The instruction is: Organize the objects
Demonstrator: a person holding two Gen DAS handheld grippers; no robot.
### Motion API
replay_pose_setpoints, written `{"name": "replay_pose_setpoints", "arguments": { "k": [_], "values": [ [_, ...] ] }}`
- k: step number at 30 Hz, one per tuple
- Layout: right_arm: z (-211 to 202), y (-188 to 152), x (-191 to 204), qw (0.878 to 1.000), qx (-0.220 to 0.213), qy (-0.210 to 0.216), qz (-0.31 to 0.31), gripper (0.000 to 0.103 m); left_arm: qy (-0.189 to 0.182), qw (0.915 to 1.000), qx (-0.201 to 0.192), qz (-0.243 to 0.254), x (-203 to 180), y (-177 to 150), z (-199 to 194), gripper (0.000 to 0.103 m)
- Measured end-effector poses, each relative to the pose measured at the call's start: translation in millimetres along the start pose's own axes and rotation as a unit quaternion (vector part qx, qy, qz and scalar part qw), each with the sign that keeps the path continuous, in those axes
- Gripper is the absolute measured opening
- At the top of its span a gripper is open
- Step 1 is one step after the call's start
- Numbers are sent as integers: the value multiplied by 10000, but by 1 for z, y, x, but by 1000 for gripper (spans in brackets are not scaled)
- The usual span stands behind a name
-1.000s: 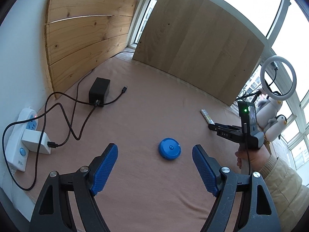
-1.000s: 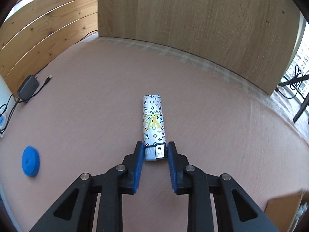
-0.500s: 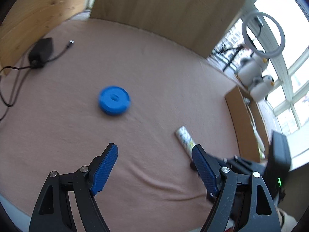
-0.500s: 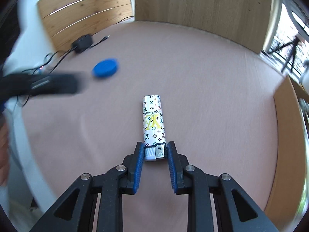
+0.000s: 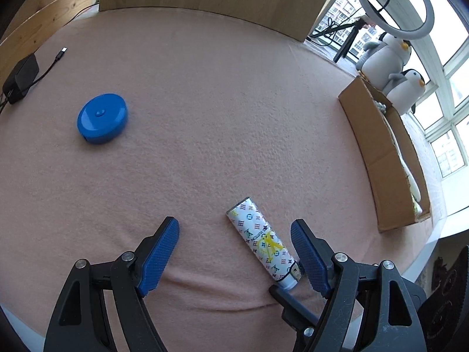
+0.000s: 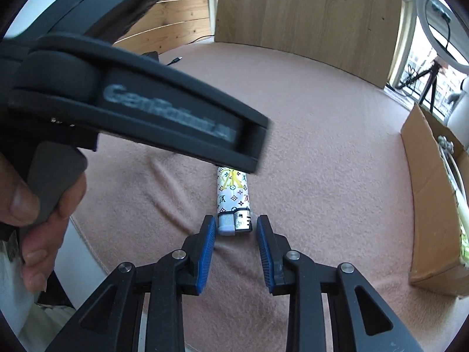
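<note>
On the pink table cover [image 5: 234,94], the cardboard box [image 5: 378,146] awaits: my spread left gripper [image 5: 234,252] hovers, the blue disc [image 5: 102,118] lies untouched, and my right gripper [image 6: 236,234], slightly parted, brackets the patterned lighter [image 6: 233,202], neither item boxed yet.

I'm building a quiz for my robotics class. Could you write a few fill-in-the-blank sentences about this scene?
The round disc on the cloth is coloured ____.
The right claw flanks the metal head of the patterned ____.
The cardboard box stands beside two plush ____.
Missing words: blue; lighter; penguins.
</note>
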State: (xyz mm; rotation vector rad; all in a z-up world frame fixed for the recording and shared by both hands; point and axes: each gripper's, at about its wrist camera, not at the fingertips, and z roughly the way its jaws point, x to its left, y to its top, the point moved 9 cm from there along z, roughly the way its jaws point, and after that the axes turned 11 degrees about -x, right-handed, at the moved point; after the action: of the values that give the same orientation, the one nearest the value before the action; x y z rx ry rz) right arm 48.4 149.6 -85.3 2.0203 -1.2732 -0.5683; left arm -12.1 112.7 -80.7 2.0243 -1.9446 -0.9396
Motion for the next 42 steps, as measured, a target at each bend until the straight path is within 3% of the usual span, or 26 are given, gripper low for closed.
{"name": "replay_pose_setpoints", "arguments": {
  "k": [4, 7, 22, 38, 39, 42],
  "values": [
    [-1, -1, 0, 10000, -91, -19, 11, 24, 53, 9995, 29, 315, -15, -2, 8, 50],
    [-2, -1, 1, 9999, -160, 1, 29, 22, 3, 9993, 46, 381, -22, -4, 11, 38],
    [-12, 5, -6, 9990, -404, -84, 164, 21, -225, 9993, -51, 302, -30, 11, 7, 31],
    [-44, 54, -26, 9941, -994, -426, 88, 21, -458, 9948, -682, 604, -71, 73, -39, 26],
    [-46, 54, -25, 9939, -1009, -445, 90, 21, -464, 9946, -694, 617, -72, 74, -39, 25],
    [-54, 54, -25, 9931, -1068, -479, 81, 21, -450, 9944, -669, 680, -75, 76, -40, 5]
  ]
}}
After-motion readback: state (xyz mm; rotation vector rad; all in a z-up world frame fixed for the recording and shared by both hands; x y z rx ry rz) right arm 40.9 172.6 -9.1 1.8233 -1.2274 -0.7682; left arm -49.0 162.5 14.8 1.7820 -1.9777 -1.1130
